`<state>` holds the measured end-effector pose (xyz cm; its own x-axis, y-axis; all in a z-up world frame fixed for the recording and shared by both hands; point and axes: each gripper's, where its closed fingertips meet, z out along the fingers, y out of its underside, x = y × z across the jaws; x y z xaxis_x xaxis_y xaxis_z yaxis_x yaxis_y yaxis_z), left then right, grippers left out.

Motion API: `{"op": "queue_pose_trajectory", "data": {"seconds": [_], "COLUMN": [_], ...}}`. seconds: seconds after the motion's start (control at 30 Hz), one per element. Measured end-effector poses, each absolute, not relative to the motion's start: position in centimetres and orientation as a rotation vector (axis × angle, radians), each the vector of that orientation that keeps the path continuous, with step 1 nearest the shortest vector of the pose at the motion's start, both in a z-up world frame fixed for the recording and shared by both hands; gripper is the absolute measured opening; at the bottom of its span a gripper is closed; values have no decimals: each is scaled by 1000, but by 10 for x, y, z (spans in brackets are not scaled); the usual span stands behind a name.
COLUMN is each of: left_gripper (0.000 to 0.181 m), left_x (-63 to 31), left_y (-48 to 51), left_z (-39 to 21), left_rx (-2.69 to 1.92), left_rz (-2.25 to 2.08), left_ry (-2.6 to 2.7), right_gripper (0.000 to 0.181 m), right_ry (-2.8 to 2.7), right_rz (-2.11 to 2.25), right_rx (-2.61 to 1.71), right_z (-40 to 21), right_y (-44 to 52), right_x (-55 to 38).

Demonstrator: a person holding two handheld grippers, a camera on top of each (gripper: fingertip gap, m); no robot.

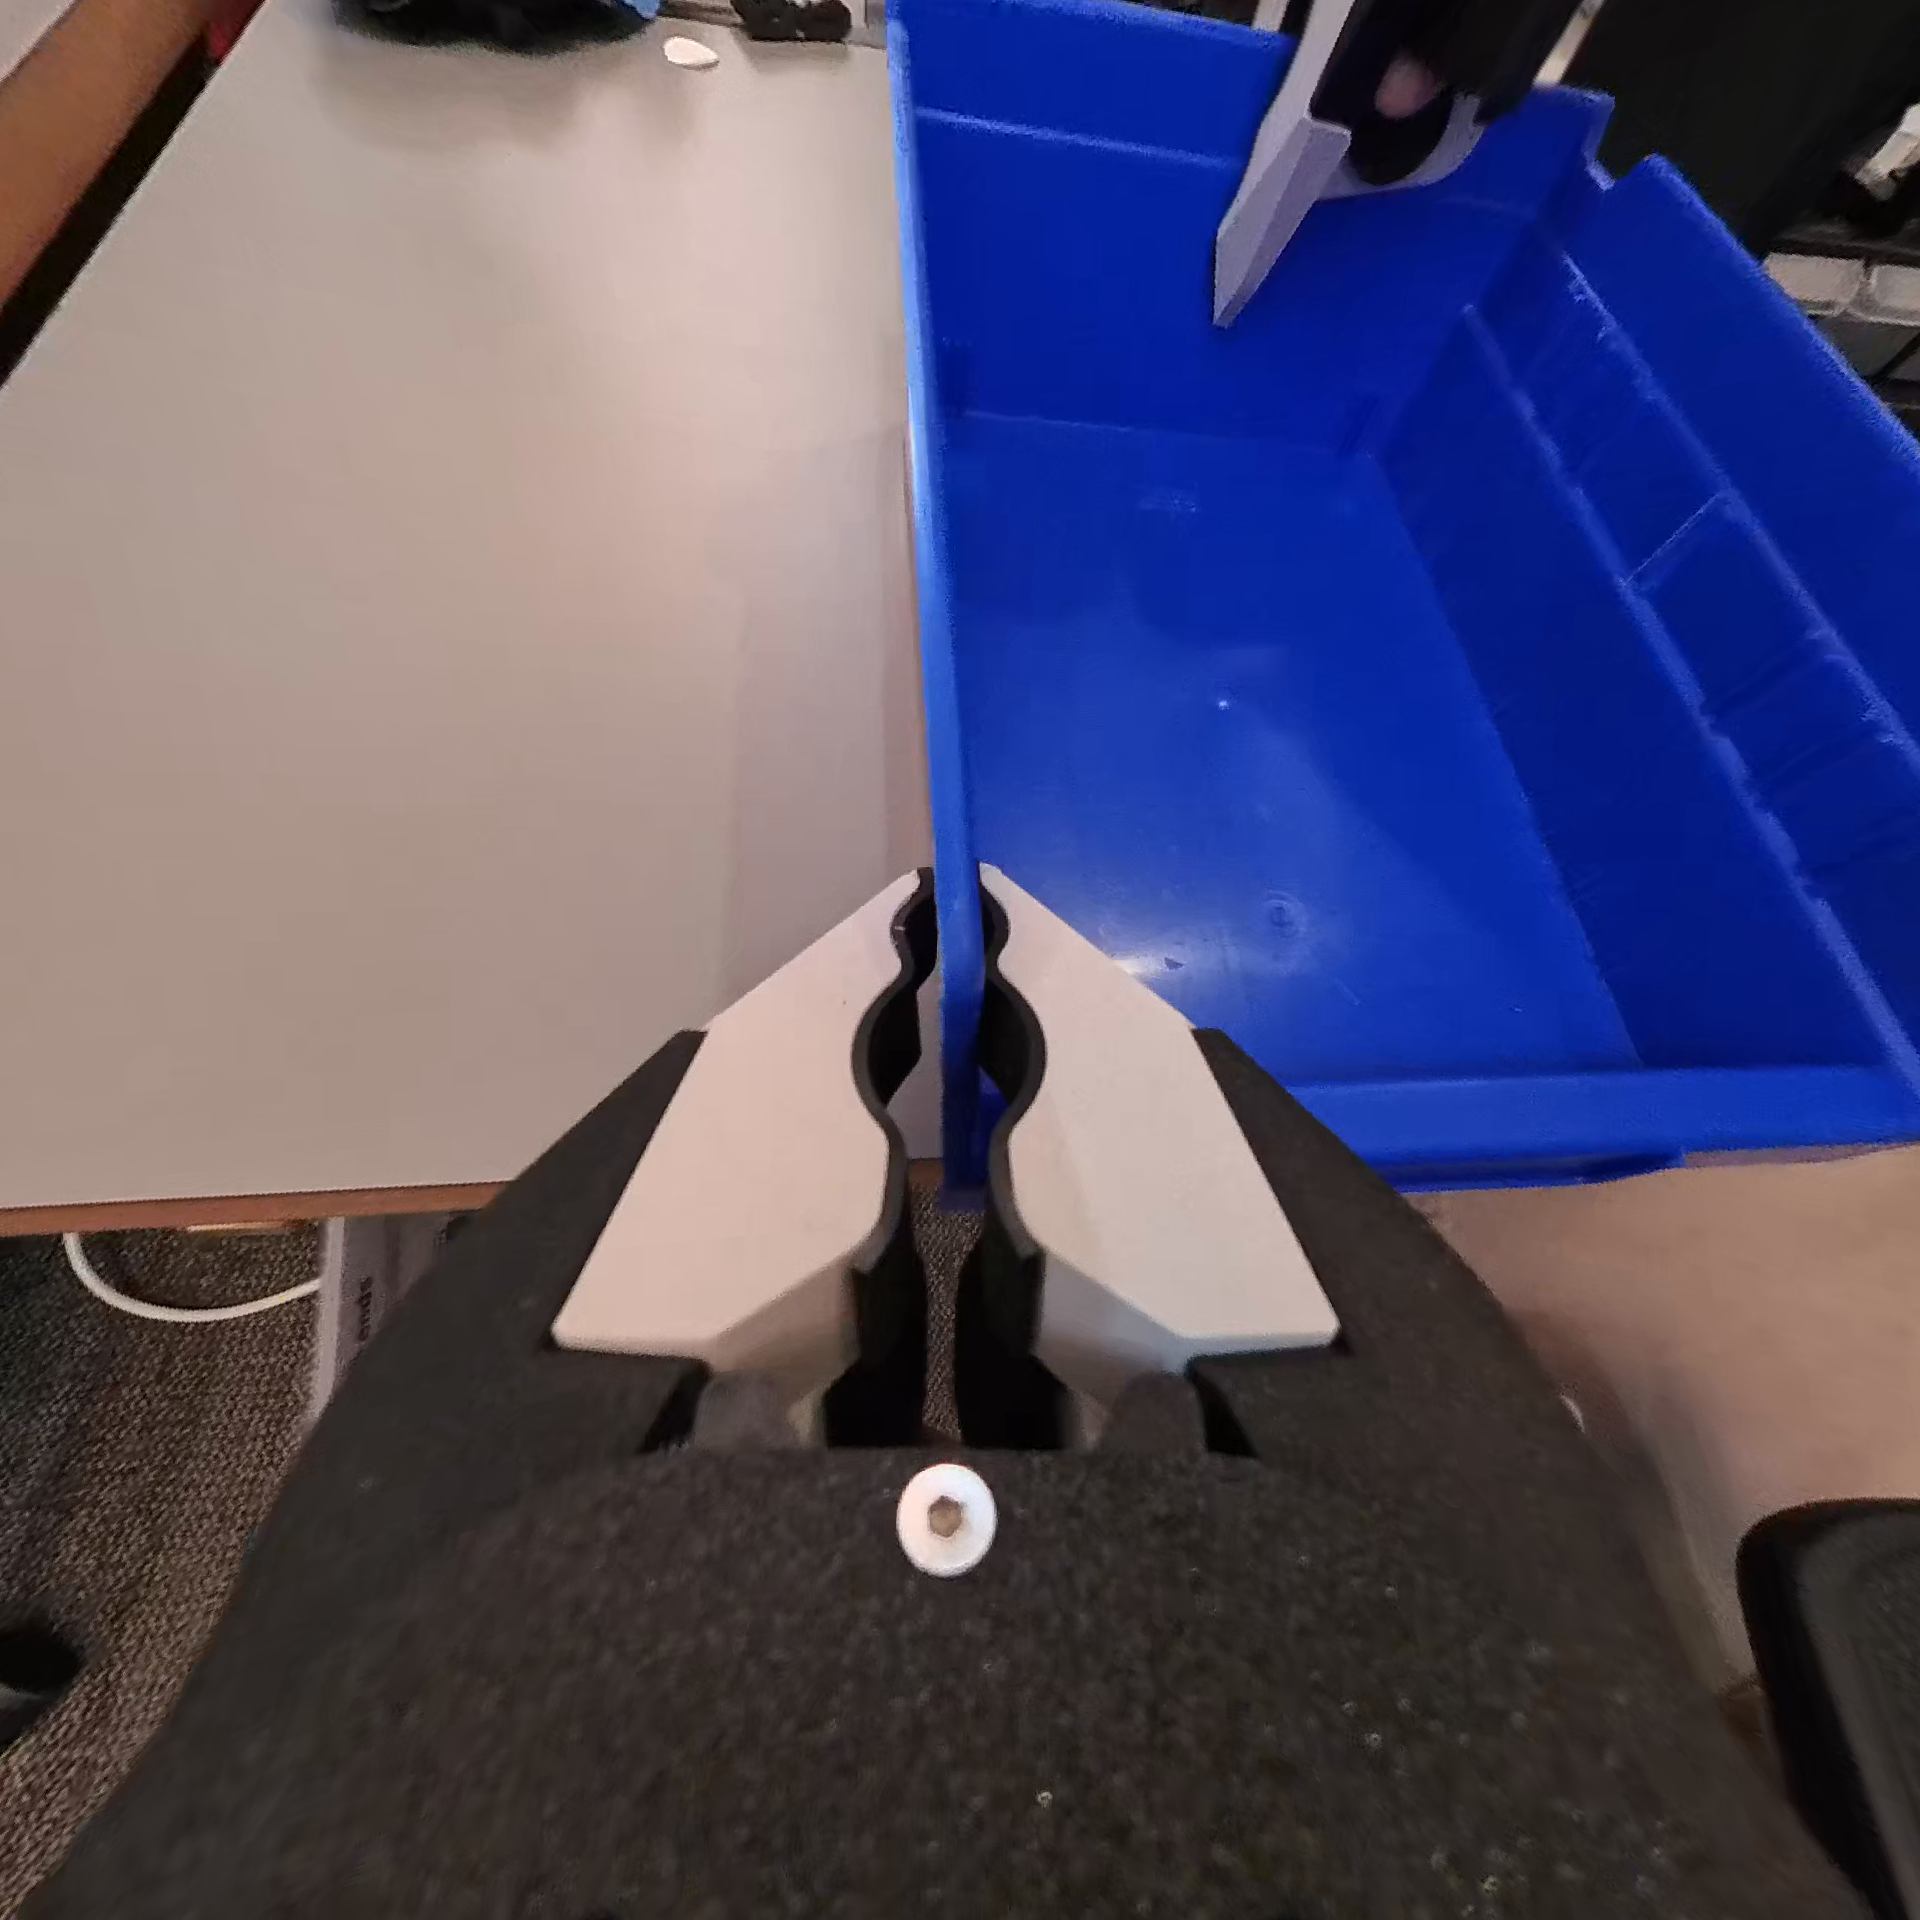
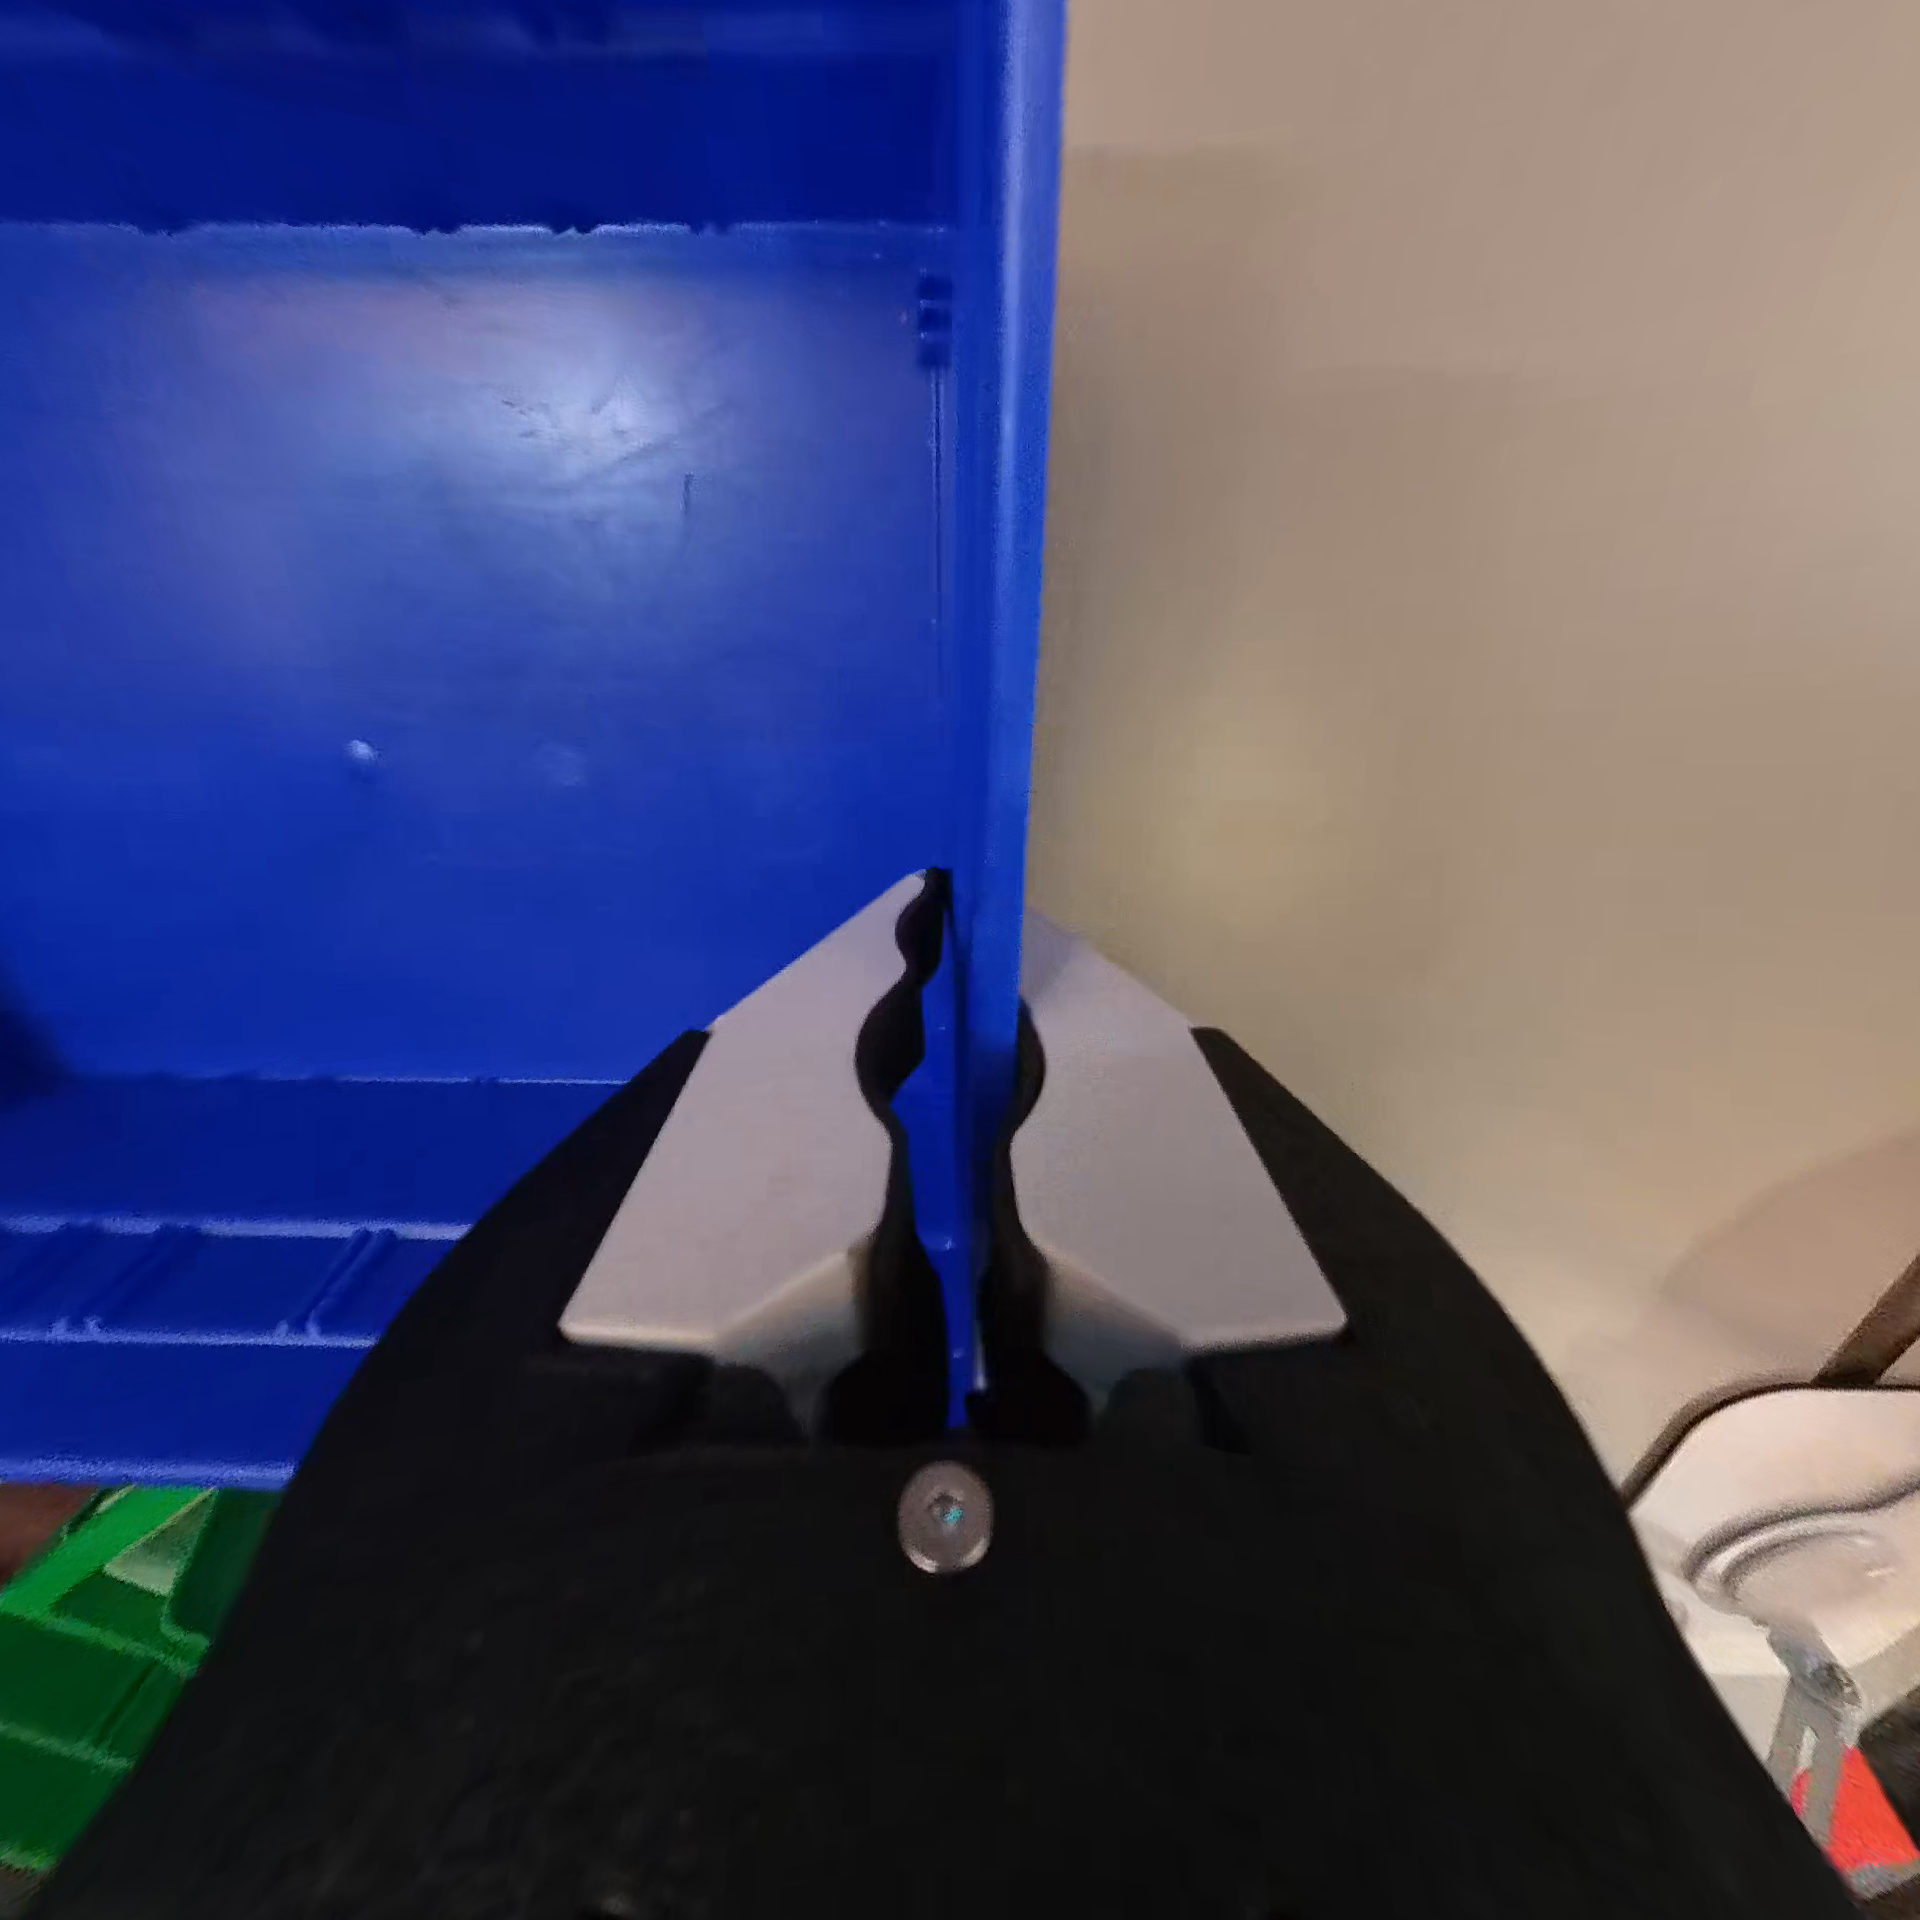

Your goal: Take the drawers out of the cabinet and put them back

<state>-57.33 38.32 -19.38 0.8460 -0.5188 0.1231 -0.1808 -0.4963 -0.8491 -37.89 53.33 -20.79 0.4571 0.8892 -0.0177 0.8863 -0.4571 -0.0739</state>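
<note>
- Table [image 1: 416,623]: I see a pale grey top with a wood-coloured edge. The blue drawer [image 1: 1299,748] is out of the cabinet and seems to sit or hang at the table's right side; I cannot tell whether its base touches. No cabinet shows in either view.
- Blue drawer: open-topped and empty, its long axis running away from my left gripper [image 1: 958,904]. The drawer body lies to the right of that gripper, and to the left of my right gripper [image 2: 977,914].
- Left gripper: closed narrow on the drawer's near left wall, one finger inside, one outside.
- Right gripper: clamped likewise on the opposite side wall; in the left wrist view it appears at the far end [image 1: 1340,156].
- Judgement: both tools share the load; the next carry depends on keeping the drawer level along its length.
- Green bin [image 2: 83,1662]: low, left of the right gripper.
- Writing: no legible brand or label on the drawer.
</note>
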Motion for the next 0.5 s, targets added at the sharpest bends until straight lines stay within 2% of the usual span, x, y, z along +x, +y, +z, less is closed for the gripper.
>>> {"op": "queue_pose_trajectory", "data": {"seconds": [0.13, 0.3, 0.5], "left_gripper": [3, 2, 2], "left_x": [-577, -558, -461], "left_y": [384, 378, 353], "left_z": [-165, -78, 21], "left_rx": [-2036, -1894, -1701], "left_rz": [-430, -392, -449], "left_ry": [505, 524, 601], "right_gripper": [2, 2, 3], "right_ry": [-1699, -1674, -1533], "right_rz": [82, -46, -302], "right_rx": [-2553, -2431, -2401], "right_z": [-168, -58, 72], "right_y": [531, 525, 467], "right_x": [-380, -357, -236]}}
